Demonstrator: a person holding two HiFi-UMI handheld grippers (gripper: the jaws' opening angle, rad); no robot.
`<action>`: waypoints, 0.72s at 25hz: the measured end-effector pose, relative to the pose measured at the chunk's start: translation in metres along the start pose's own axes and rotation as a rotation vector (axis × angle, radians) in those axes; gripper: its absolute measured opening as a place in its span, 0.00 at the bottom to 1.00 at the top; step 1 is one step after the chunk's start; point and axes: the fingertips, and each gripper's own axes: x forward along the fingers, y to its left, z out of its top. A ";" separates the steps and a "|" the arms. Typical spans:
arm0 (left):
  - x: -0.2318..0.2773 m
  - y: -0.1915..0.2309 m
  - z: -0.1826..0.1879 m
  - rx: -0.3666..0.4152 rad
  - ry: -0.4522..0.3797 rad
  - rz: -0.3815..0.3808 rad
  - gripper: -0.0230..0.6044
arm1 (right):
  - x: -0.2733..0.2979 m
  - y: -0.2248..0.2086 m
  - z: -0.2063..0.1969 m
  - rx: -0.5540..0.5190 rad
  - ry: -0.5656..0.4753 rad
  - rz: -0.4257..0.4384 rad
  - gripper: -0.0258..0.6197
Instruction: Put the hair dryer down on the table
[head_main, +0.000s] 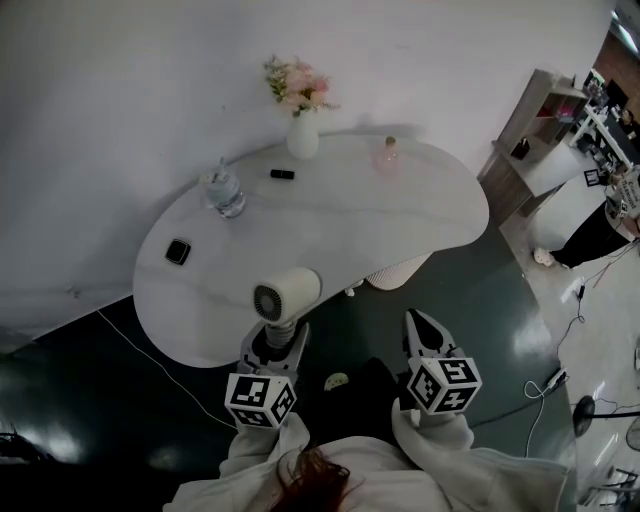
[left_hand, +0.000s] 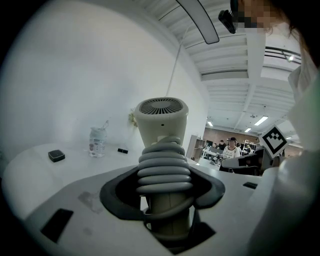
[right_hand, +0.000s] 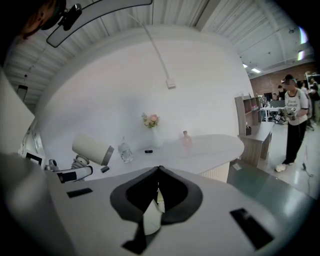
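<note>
Held upright in the left gripper (head_main: 277, 340), clamped at a wide opening round the handle and the cord (left_hand: 165, 170) coiled on it: the hair dryer (head_main: 286, 293). Hovering over the near edge of the table (head_main: 400, 210), head above the grip, not yet resting on it. Likely rigid plastic, smooth and a bit slippery, light but top-heavy with the head up high. Probably safest taken on the handle, over the grippy coil, not on the round barrel. Likely to roll if laid on the barrel alone. Off to the right, short of the near edge: right gripper (head_main: 420, 325), closed tip to tip, nothing in it.

Counted left to right on the table:
- one black square puck (head_main: 178, 251) near the left edge
- one water bottle (head_main: 226, 193)
- one small black bar (head_main: 282, 174)
- one vase of flowers (head_main: 302, 135) at the far edge
- one pink bottle (head_main: 389, 152) further right along the far edge

Plus one hair dryer, two grippers.
</note>
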 end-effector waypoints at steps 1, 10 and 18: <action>0.000 -0.001 0.000 -0.001 0.002 -0.003 0.41 | -0.001 -0.002 0.000 0.003 0.002 -0.007 0.12; 0.024 0.000 -0.001 -0.004 0.028 -0.016 0.41 | 0.016 -0.023 0.002 0.017 0.028 -0.029 0.12; 0.083 0.002 0.006 -0.001 0.042 -0.013 0.41 | 0.054 -0.058 0.022 0.024 0.037 -0.031 0.12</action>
